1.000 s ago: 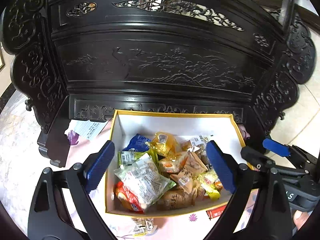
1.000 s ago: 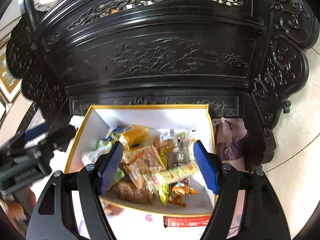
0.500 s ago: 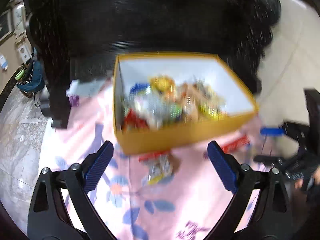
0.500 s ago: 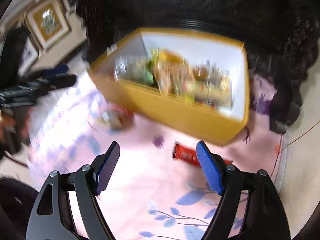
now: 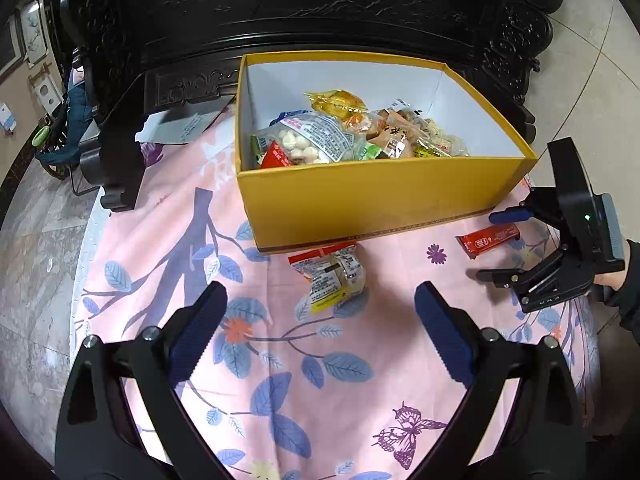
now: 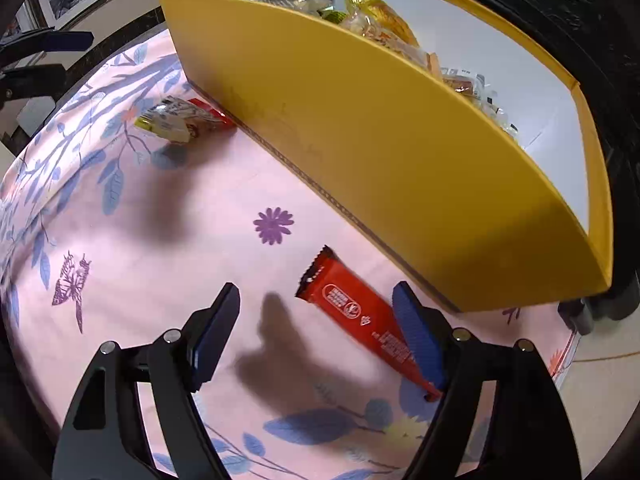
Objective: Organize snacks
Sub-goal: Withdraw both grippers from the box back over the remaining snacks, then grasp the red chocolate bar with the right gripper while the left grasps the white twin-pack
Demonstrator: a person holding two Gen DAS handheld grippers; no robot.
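snacks outside yellow box (image 5: 380, 200): 2 | red bar (image 6: 360, 316): 1 | clear packet (image 5: 332, 272): 1

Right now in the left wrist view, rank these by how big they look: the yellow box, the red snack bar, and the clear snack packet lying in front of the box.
1. Yellow box, by far the largest.
2. Clear snack packet.
3. Red snack bar, smallest; it lies off toward the picture's edge, so its gap to the packet is unsure.

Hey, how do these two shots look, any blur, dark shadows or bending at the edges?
Left wrist view: sharp, evenly lit, the box edges bow outward from the fisheye. Right wrist view: also sharp, stronger bowing, with dark shadows on the cloth beside the red bar.
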